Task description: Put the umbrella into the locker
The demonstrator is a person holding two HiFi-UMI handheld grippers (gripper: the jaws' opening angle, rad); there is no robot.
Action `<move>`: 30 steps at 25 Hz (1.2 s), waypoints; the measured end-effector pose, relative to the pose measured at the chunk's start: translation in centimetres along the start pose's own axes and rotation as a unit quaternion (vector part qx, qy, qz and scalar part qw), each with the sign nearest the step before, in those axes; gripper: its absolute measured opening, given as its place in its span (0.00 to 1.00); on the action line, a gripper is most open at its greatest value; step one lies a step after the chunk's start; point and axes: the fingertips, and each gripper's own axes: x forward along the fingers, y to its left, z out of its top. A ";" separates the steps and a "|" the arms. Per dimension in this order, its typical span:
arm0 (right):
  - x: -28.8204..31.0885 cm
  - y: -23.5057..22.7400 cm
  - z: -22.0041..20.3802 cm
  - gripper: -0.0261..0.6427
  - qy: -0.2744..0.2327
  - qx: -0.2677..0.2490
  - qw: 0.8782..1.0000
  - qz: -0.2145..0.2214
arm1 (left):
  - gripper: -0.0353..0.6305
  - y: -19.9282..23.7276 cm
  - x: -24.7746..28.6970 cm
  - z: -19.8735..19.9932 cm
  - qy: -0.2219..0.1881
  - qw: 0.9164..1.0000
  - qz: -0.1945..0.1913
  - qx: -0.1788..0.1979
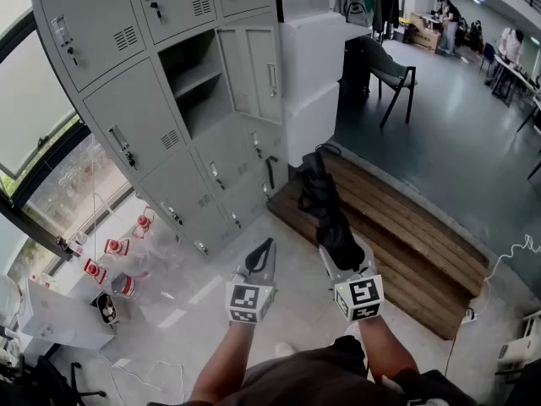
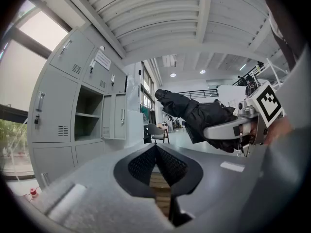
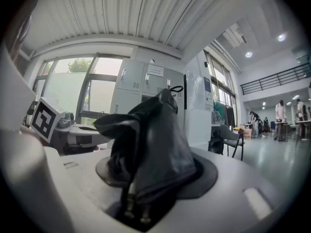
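Note:
A folded black umbrella sticks forward out of my right gripper, whose jaws are shut on its bunched fabric. In the right gripper view the umbrella fills the space between the jaws and hides the pads; the right gripper points about level toward the lockers. My left gripper hangs beside it at the left, shut and holding nothing, its pads meeting in the left gripper view. The grey locker bank has one open compartment with a shelf, its door swung right. That compartment lies ahead and to the left.
A wooden pallet lies on the floor to the right. A tall white cabinet stands by the lockers, and a chair behind it. Red-capped bottles sit on the floor at left. People stand far back.

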 end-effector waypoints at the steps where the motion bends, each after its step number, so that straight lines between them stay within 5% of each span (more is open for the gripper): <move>1: 0.0 0.1 -0.1 0.39 0.000 0.000 1.000 0.001 | 0.06 0.0 -0.1 0.1 -0.003 1.000 -0.001 0.001; 30: 3.6 2.3 1.2 0.39 -0.007 0.021 0.999 0.031 | 0.06 3.2 -0.2 0.3 -0.008 1.000 0.001 -0.016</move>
